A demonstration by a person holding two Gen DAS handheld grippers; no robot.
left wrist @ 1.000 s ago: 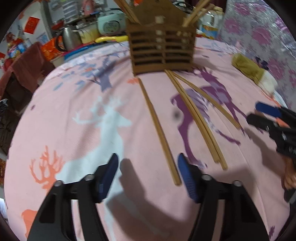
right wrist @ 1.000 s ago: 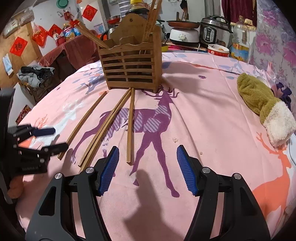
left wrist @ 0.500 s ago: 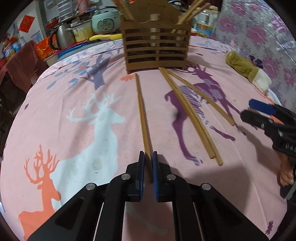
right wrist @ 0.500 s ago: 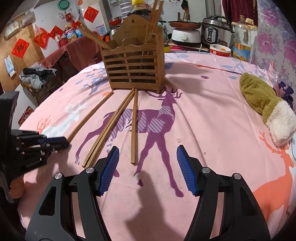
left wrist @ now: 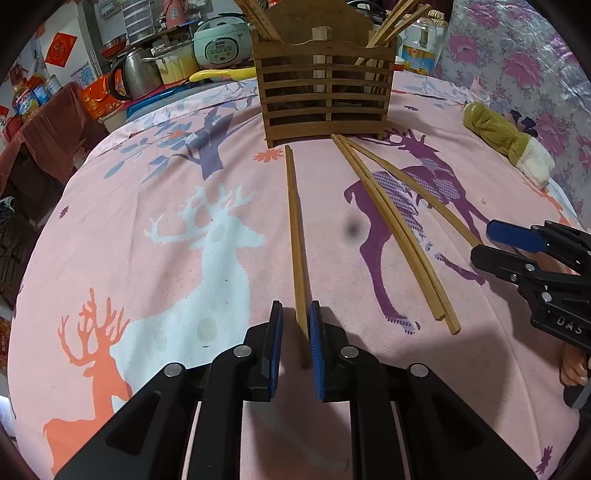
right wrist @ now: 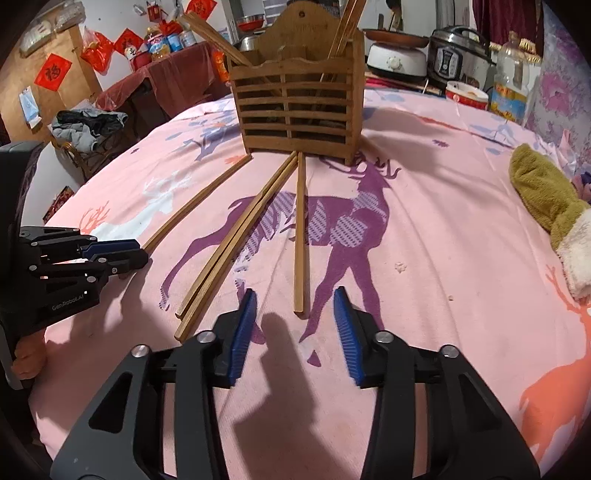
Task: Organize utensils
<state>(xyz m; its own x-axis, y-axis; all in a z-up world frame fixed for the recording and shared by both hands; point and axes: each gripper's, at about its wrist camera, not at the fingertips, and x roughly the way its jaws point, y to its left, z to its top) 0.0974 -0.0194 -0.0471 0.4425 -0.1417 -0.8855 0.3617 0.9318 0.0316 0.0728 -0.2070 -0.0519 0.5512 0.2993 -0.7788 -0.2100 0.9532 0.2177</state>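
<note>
here the left gripper point(left wrist: 295, 332) sits low over the pink deer-print tablecloth point(left wrist: 147, 221), its blue pads point(left wrist: 275, 343) drawn close on either side of the near end of a wooden chopstick point(left wrist: 295, 236). a thin gap shows on the left side of the stick, so whether the pads actually pinch it cannot be told. that chopstick runs straight away from the gripper toward the slatted wooden utensil holder point(left wrist: 325, 96), ending just short of its base.

right of it a pair of chopsticks point(left wrist: 391, 229) lies side by side, touching, angled from the holder's front toward the near right. a single chopstick point(right wrist: 300, 236) lies further right, and the right gripper point(right wrist: 293, 325) hovers with its jaws spread wide, the stick's near end between the fingertips but touching neither.

the holder stands upright with several chopsticks point(right wrist: 343, 26) leaning out of its compartments. a green and white plush item point(right wrist: 546, 206) rests well apart at the right edge of the cloth.
</note>
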